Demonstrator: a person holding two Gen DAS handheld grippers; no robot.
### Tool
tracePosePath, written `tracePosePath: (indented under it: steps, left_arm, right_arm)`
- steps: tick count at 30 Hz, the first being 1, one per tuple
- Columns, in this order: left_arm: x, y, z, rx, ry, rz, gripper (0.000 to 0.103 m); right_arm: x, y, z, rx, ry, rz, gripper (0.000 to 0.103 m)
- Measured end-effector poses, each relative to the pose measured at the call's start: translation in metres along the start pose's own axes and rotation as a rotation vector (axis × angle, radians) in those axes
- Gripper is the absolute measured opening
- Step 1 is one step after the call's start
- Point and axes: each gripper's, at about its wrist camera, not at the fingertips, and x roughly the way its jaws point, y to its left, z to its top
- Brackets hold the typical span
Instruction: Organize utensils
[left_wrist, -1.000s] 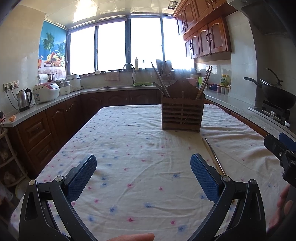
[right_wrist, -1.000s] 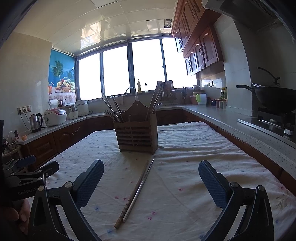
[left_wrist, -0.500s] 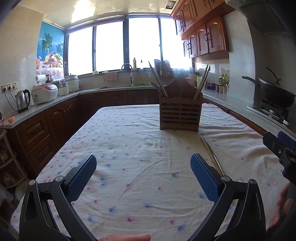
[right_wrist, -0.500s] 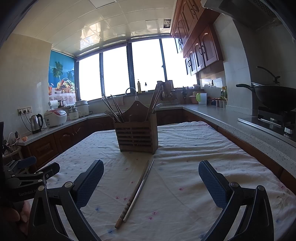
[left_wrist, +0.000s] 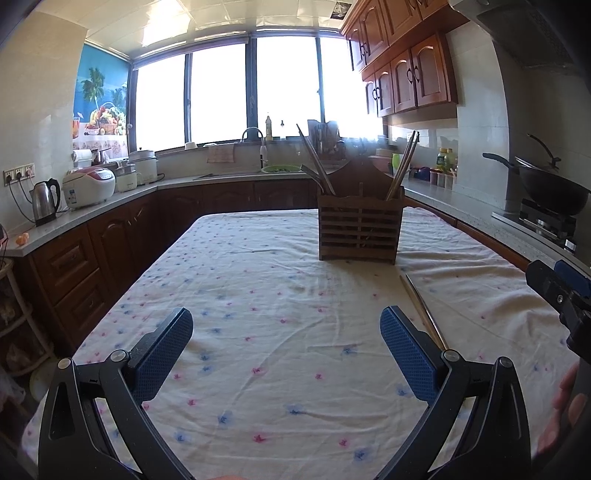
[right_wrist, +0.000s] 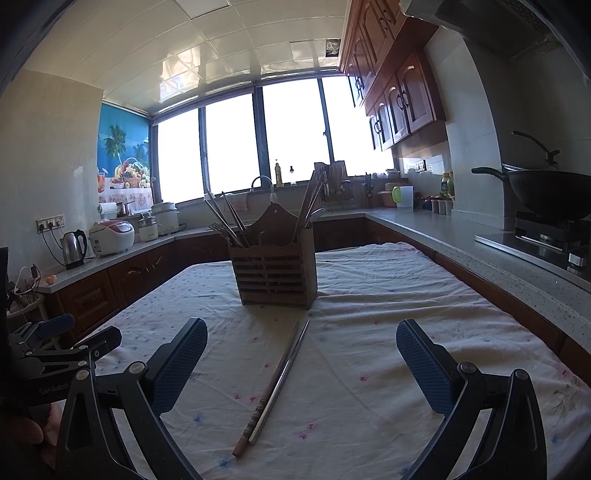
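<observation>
- My left gripper (left_wrist: 286, 349) hovers over the table (left_wrist: 258, 295), which wears a flowered cloth; its jaws stand wide apart with nothing between them.
- My right gripper (right_wrist: 301, 363) also hangs above the cloth, jaws spread wide and empty.
- A wooden utensil holder (right_wrist: 275, 275) stands upright near the middle of the table, well ahead of both grippers; chopsticks and metal utensils lean out of its left and right compartments.
- Two loose chopsticks (right_wrist: 275, 384) lie side by side on the cloth, one wooden and one metal, just touching along their length. Their far tips point toward the holder's front right corner, and they lie between the right jaws in that camera's view.
- From the left wrist, the same chopsticks (left_wrist: 421, 306) lie just right of my left gripper's right finger.
- A wok (right_wrist: 546, 192) sits on the stove at the right.
</observation>
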Motion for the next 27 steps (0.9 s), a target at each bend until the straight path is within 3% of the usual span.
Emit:
tracePosePath:
  steps: [27]
  left_arm:
    - [0.0046, 0.0023, 0.0010, -0.003, 0.013, -0.018, 0.103]
  right_arm:
    - [0.0022, 0.0058, 0.0034, 0.004, -0.002, 0.017, 0.103]
